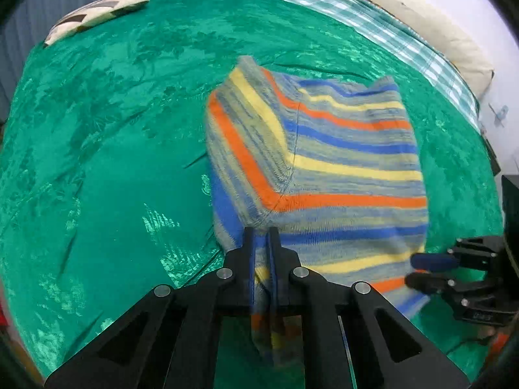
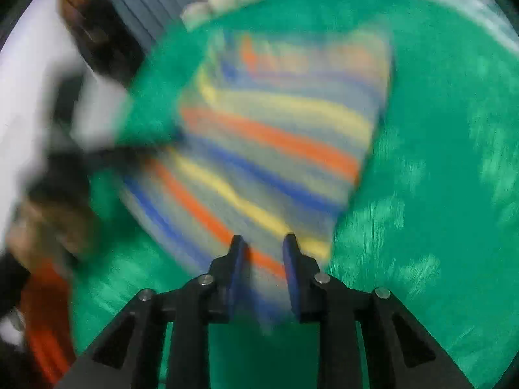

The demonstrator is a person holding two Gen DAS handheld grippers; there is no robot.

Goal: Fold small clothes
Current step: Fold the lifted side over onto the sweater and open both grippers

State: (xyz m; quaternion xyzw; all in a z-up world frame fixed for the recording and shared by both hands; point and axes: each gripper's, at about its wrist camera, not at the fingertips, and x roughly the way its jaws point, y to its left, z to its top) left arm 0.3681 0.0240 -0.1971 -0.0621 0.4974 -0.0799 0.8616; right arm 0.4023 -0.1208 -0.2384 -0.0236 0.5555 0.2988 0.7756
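Note:
A small knitted garment [image 1: 340, 149] striped in orange, yellow, blue and grey lies on a green bedspread [image 1: 113, 162], with one side folded over. My left gripper [image 1: 260, 231] is shut on its near edge, and cloth shows between the two fingers. At the right edge of the left wrist view my right gripper [image 1: 413, 270] sits at the garment's near right corner. The right wrist view is blurred: the right gripper [image 2: 263, 241] has its fingers apart over the garment's [image 2: 275, 129] near edge, with cloth between them and the pads not pressing it.
A patterned cushion [image 1: 97, 16] lies at the bedspread's far left. A green checked cloth [image 1: 389, 35] and a cream pillow [image 1: 454, 42] run along the far right. A blurred hand [image 2: 42, 230] and an orange sleeve [image 2: 45, 324] show in the right wrist view.

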